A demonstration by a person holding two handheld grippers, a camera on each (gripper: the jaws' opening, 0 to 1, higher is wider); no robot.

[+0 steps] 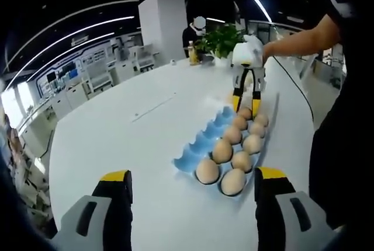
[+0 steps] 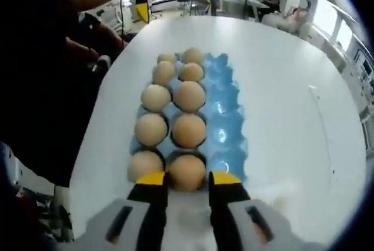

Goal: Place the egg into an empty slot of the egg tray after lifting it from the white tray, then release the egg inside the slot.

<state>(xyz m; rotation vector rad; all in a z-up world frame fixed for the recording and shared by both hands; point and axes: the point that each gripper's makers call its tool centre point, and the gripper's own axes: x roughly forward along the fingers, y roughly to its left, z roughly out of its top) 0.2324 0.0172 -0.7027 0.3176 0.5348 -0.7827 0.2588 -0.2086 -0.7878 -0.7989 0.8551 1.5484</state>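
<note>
Desk (image 1: 128,140) lay bare and wide on the side of the egg tray (image 2: 225,117) bordered by its blue column; open passage there. That column of slots (image 2: 225,99) stood vacant, reachable from above. The other two columns were packed with eggs (image 2: 189,96), no gap between them. Right tool (image 2: 188,184) sat at the tray's end, its tips either side of the end egg (image 2: 187,171). A potted plant (image 1: 222,41) blocked the desk's far end. A person's body (image 1: 345,146) crowded the egg-side edge.

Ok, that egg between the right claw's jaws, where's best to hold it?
Hold the egg across its rounded sides, above the blue tray's cup rim, coming from above: the cup hides its lower half, and a neighbouring egg crowds one side.
</note>
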